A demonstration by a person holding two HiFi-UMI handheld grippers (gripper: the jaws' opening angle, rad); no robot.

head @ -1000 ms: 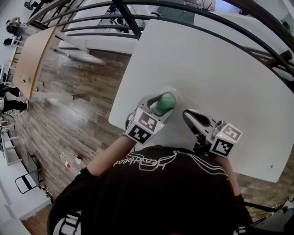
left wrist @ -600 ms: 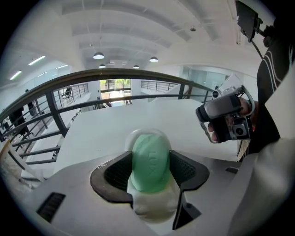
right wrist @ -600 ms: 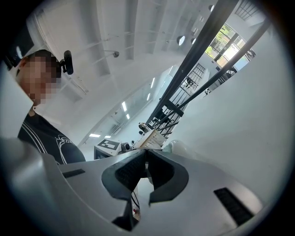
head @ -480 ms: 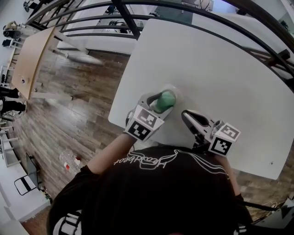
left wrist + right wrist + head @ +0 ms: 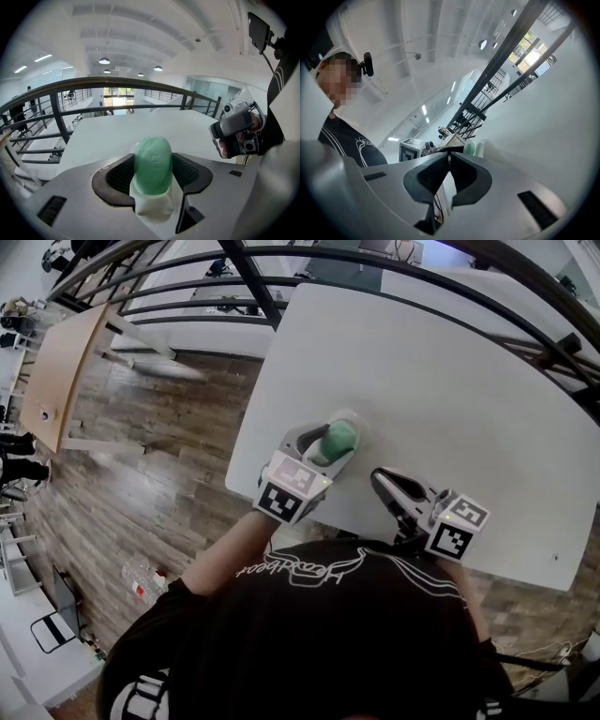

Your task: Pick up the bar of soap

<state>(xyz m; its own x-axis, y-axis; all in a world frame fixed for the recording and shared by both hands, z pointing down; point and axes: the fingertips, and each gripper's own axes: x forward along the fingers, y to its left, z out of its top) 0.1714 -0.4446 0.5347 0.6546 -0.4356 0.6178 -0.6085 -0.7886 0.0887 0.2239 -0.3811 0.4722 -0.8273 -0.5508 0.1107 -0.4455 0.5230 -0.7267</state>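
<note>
1. The soap (image 5: 152, 161) is squeezed by the left gripper (image 5: 330, 448), low in the middle of the head view.
2. It has been moved up only a little, so the pick-up has likely just begun.
3. The right gripper (image 5: 449, 160) is closed on nothing.

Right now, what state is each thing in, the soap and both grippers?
Left gripper: shut on the green bar of soap.
Green bar of soap: standing on end, clamped between the jaws.
Right gripper: jaws together, empty.
</note>
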